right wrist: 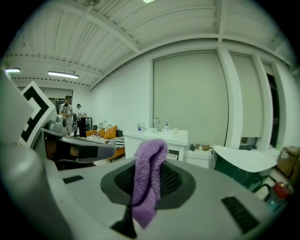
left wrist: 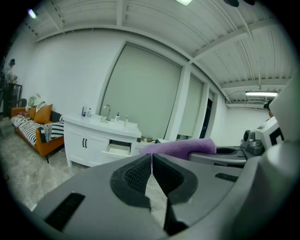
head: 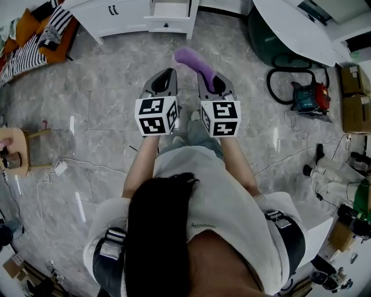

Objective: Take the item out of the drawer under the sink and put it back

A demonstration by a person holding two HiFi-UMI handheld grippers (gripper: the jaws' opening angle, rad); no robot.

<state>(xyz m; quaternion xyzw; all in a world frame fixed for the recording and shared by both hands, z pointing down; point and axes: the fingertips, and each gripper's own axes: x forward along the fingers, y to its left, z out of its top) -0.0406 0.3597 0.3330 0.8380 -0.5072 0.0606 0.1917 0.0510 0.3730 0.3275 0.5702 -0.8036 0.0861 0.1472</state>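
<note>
A purple towel sticks out ahead of my right gripper, which is shut on it. In the right gripper view the towel hangs folded between the pads. My left gripper is held level beside it, shut with nothing between its pads. The purple towel shows just past them in the left gripper view. The white sink cabinet stands ahead across the floor with its drawer pulled open; the open drawer is also seen in the left gripper view.
An orange sofa with striped cushions sits at the far left. A white bathtub, a hose and a vacuum cleaner are at the right. A wooden stool and cables lie on the marble floor at the left. Two people stand in the distance.
</note>
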